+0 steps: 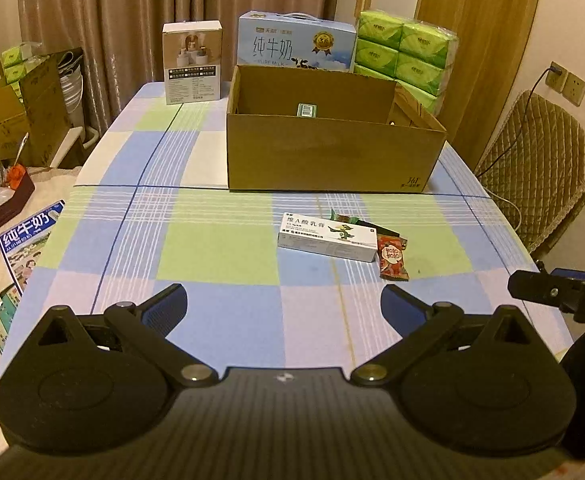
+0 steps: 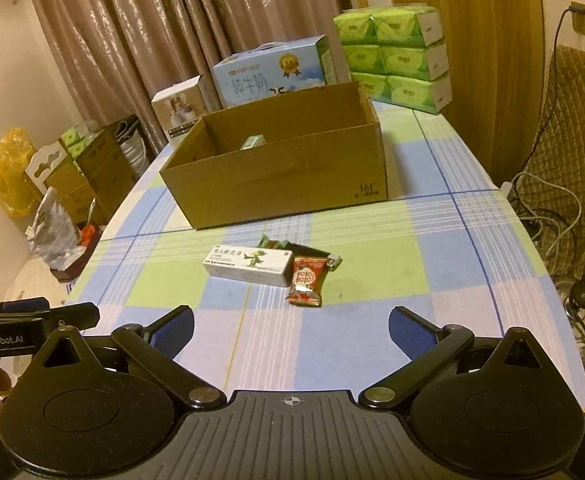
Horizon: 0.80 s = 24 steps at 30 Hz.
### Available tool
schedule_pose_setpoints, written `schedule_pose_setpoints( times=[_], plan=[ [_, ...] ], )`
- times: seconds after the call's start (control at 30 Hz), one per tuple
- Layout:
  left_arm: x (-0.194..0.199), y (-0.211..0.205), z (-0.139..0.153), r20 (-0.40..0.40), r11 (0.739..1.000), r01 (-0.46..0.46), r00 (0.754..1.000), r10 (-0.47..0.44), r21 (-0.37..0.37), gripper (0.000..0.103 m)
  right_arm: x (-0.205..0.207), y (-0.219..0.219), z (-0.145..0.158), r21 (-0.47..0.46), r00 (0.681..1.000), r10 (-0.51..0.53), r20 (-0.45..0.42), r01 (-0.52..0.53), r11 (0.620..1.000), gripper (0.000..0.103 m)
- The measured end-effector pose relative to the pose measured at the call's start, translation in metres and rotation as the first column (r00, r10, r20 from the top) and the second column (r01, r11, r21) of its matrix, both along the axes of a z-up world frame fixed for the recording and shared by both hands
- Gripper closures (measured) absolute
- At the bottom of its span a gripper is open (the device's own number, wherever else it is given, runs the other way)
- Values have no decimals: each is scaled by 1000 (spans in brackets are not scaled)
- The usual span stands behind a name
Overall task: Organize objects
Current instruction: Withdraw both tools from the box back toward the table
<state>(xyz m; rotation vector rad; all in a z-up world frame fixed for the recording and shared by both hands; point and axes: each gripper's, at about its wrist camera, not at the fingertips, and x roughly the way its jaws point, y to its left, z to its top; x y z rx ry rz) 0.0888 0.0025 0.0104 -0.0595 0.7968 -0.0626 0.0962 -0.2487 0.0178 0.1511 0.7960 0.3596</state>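
Left wrist view: the left gripper (image 1: pixel 282 304) fills the bottom of the frame, its two blue-padded fingers (image 1: pixel 164 306) spread wide apart with nothing between them, above the checked tablecloth (image 1: pixel 212 248). Right of centre lies a white ointment box (image 1: pixel 328 237) on its long side; a red snack packet (image 1: pixel 392 260) touches its right end, and a green wrapper (image 1: pixel 342 217) shows just behind it. An open cardboard box (image 1: pixel 332 156) stands in the upper centre, a small green carton (image 1: pixel 307 110) visible inside it. Behind the box, along the top of the frame, stand a white product box (image 1: pixel 193 62), a blue milk carton (image 1: pixel 296 42) and stacked green tissue packs (image 1: pixel 406 54). Part of the other gripper enters at the right edge.

Right wrist view: the right gripper (image 2: pixel 291 330) occupies the bottom of the frame, fingers likewise wide apart and empty. The ointment box, red packet and green wrapper lie at frame centre, well apart from the fingertips, with the cardboard box above them.
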Motion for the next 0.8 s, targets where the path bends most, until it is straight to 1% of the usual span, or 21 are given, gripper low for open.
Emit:
schedule_pose_setpoints(
  times=[0.3, 0.5, 0.63, 0.8],
  plan=[
    [2, -2, -3, -4, 1000, 10, 1000, -10, 6, 2, 3, -2, -7, -2, 1000, -1, -14, 1, 1000, 2],
    [6, -4, -9, -15, 999, 32, 999, -32, 19, 2, 8, -5, -16, -11, 1000, -11, -27, 11, 1000, 2],
    [12, -4, -14, -19, 998, 51, 999, -51, 27, 2, 15, -3, -22, -26, 1000, -4, -28, 3, 1000, 2],
    [28, -1, -22, -24, 996, 84, 996, -84, 8, 2, 29, 4, -34, -34, 999, 5, -31, -6, 999, 2]
  ],
)
